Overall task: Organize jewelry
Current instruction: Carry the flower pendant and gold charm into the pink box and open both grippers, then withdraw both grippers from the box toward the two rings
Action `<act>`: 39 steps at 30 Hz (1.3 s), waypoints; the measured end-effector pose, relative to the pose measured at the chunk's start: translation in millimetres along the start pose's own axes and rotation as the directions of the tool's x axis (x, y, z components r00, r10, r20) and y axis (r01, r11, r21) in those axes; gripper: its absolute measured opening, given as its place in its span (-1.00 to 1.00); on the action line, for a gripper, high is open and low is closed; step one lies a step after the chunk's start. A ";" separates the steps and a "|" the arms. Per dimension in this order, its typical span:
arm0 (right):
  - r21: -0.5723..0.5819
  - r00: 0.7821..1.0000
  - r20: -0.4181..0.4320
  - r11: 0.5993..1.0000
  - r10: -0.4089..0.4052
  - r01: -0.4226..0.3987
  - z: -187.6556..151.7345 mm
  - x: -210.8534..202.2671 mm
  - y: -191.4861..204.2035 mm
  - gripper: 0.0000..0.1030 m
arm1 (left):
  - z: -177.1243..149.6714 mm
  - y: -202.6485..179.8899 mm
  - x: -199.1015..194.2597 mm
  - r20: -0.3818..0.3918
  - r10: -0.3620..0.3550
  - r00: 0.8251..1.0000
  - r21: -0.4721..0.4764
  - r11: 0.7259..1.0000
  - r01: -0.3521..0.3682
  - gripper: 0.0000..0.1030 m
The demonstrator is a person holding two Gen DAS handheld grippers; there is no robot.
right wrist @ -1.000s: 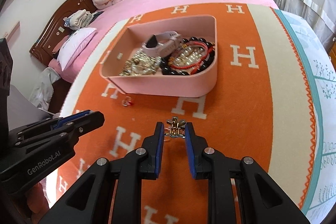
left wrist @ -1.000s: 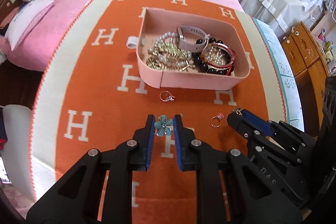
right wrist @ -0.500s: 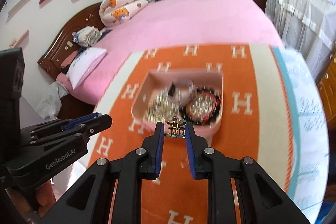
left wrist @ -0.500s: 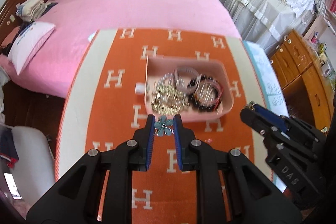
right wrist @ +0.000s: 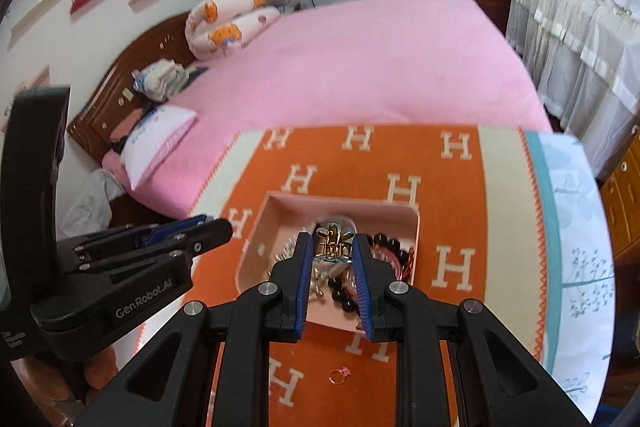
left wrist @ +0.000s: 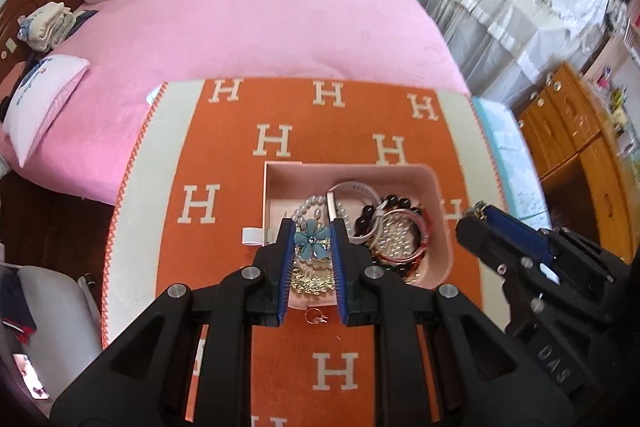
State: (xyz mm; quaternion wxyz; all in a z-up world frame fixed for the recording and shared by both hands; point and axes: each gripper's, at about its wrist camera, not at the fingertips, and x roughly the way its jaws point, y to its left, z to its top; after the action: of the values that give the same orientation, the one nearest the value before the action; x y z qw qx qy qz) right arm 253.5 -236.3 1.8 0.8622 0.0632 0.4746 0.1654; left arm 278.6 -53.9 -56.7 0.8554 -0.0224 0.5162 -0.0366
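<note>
I am at the carrying step of tidying the jewelry, with a piece in each tool held above the pink tray (left wrist: pixel 444 227), and I judge the drop is what comes next; my left gripper (left wrist: pixel 312 241) is clamped on the blue flower brooch (left wrist: pixel 311 242), which sits pinched near the tips between the two blue pads, petals facing the camera, over the tray's near left part where the gold chain pile (left wrist: pixel 314 277) and pearl strand (left wrist: pixel 308 207) lie; my right gripper (right wrist: pixel 333 247) is closed on a small gold clasp piece (right wrist: pixel 334 245), likewise held at the tips, hanging over the tray (right wrist: pixel 416 227) above the dark bead bracelets (right wrist: pixel 384 245); the next move calls for lowering each a little and parting the pads so the pieces fall inside the walls, not on the rim; the pieces are light, so they may cling to a pad; two rings remain on the orange H-patterned blanket (left wrist: pixel 224 155) outside the tray, one (left wrist: pixel 316 317) just in front of its near wall in the left view, a pink-stoned one (right wrist: pixel 340 375) nearer me in the right view.
</note>
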 end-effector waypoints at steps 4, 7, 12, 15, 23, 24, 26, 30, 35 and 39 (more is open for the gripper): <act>-0.018 0.999 -0.051 1.000 -0.009 0.009 -10.3 26.0 -3.8 -0.61 | -6.4 -7.7 23.8 -0.024 0.023 0.999 0.031 0.999 -0.022 -0.70; -0.022 0.996 -0.092 1.000 -0.012 0.010 -18.9 41.8 -7.8 -0.54 | -8.4 -9.5 36.7 -0.062 0.009 0.998 0.030 1.000 -0.007 -0.60; -0.014 0.997 -0.076 1.000 0.008 -0.009 -24.3 44.0 -17.4 -0.29 | -11.8 -5.0 40.7 -0.064 0.005 0.998 0.003 1.000 -0.005 -0.01; -0.014 0.998 -0.064 1.000 0.006 -0.007 -23.8 40.0 -19.6 -0.29 | -11.7 -2.1 37.8 -0.062 0.011 0.998 -0.013 1.000 -0.012 -0.01; -0.003 1.000 -0.016 1.000 0.013 -0.013 -24.7 14.0 -19.9 -0.29 | -10.5 3.3 6.3 0.008 0.017 1.000 -0.027 1.000 -0.016 -0.01; 0.001 1.000 -0.011 1.000 0.014 -0.014 -25.5 10.6 -19.6 -0.29 | -10.8 4.4 0.0 0.021 0.020 1.000 -0.029 0.999 -0.020 -0.01; 0.010 1.000 -0.003 1.000 0.017 -0.017 -27.3 2.4 -19.8 -0.29 | -11.7 6.6 -9.3 0.038 0.019 0.999 -0.036 0.999 -0.018 -0.01; 0.018 1.000 0.009 1.000 0.020 -0.021 -32.8 -10.1 -17.2 -0.29 | -14.0 10.8 -26.1 0.056 0.012 0.998 -0.044 0.999 -0.009 -0.01; 0.024 1.000 0.015 0.999 0.025 -0.025 -43.3 -22.7 -11.8 -0.29 | -22.5 12.7 -42.0 0.072 0.013 0.997 -0.030 1.000 -0.011 -0.01; 0.033 1.000 0.007 0.999 0.027 -0.027 -57.0 -28.3 -7.3 -0.29 | -34.8 16.1 -49.1 0.068 0.013 0.998 -0.024 1.000 -0.011 -0.01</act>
State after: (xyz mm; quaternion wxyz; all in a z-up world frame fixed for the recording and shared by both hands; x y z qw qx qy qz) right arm 193.3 -255.7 -8.4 0.8604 0.0842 0.4734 0.1690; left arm 225.6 -33.7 -30.8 0.8724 -0.0307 0.4871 -0.0245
